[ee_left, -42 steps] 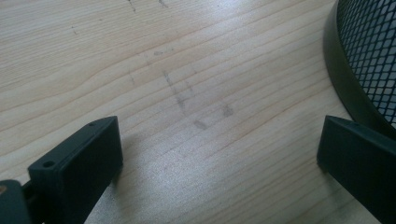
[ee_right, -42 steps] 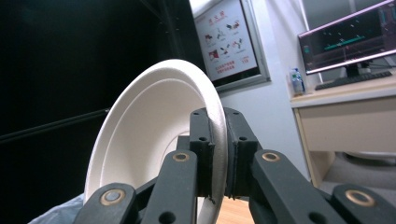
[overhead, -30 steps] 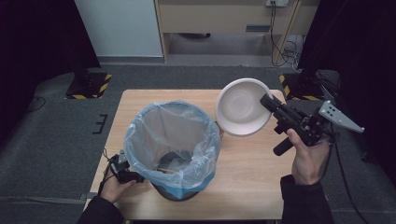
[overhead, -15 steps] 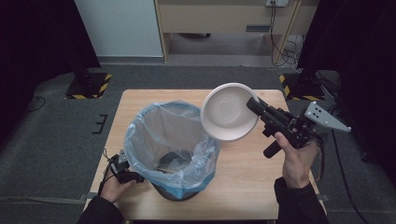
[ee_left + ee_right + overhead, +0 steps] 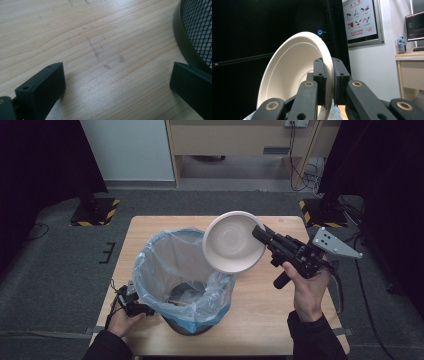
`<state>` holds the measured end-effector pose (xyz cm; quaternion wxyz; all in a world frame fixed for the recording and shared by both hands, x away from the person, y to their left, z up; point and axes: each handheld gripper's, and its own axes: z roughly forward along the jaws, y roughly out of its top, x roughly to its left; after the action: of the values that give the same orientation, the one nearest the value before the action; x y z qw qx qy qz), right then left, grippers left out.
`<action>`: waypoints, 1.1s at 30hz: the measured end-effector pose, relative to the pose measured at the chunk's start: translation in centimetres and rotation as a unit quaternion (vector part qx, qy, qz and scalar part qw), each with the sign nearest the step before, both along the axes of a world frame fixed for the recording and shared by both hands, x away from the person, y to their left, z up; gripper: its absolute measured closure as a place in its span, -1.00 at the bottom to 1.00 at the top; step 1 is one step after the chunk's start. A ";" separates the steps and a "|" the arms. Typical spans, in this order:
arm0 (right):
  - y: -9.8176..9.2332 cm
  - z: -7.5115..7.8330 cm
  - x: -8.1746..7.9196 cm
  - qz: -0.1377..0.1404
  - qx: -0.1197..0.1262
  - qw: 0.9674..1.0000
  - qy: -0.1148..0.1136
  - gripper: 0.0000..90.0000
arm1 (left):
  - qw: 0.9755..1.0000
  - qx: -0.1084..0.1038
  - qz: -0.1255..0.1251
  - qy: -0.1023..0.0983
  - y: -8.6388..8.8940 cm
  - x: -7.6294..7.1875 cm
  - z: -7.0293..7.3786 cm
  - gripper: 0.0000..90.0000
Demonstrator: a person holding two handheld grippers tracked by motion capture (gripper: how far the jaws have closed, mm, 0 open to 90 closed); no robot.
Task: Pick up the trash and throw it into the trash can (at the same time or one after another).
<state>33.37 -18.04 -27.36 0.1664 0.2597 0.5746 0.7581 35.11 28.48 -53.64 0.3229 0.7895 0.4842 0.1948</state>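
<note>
Here the right gripper (image 5: 260,234) is clamped on the rim of a white bowl (image 5: 232,241), jaws pinching the edge from both sides, as the right gripper view (image 5: 329,82) shows. The bowl (image 5: 294,75) is tipped up on edge, hollow side facing the camera in the high view, held in the air over the far right rim of the bin (image 5: 182,280). The bin is a black mesh one lined with a pale blue bag (image 5: 165,255), standing on the wooden table (image 5: 270,320). The left gripper (image 5: 131,306) sits low at the bin's near left side; in the left gripper view (image 5: 117,82) its jaws stand wide apart over bare table (image 5: 100,50), nothing between them, the bin's mesh base (image 5: 195,27) just beside one jaw.
</note>
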 end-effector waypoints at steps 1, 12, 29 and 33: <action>0.1 0.0 0.0 0.002 0.002 1.000 0.001 0.86 | 1.000 0.000 0.000 0.000 0.0 0.0 0.0 -1.00; 2.0 -0.1 0.5 0.014 -0.005 1.000 0.000 0.86 | 1.000 0.000 0.000 0.000 0.0 0.0 0.0 -1.00; 4.9 -1.6 1.6 0.034 -0.031 0.999 0.021 0.86 | 1.000 0.000 0.000 0.000 0.0 0.0 0.0 -1.00; 5.3 -1.9 1.8 0.036 -0.041 0.998 0.025 0.86 | 1.000 0.000 0.000 0.000 0.0 0.0 0.0 -1.00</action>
<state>35.13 -12.73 -29.26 0.1346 0.2510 0.6180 0.7328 35.11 28.49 -53.64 0.3229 0.7895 0.4841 0.1948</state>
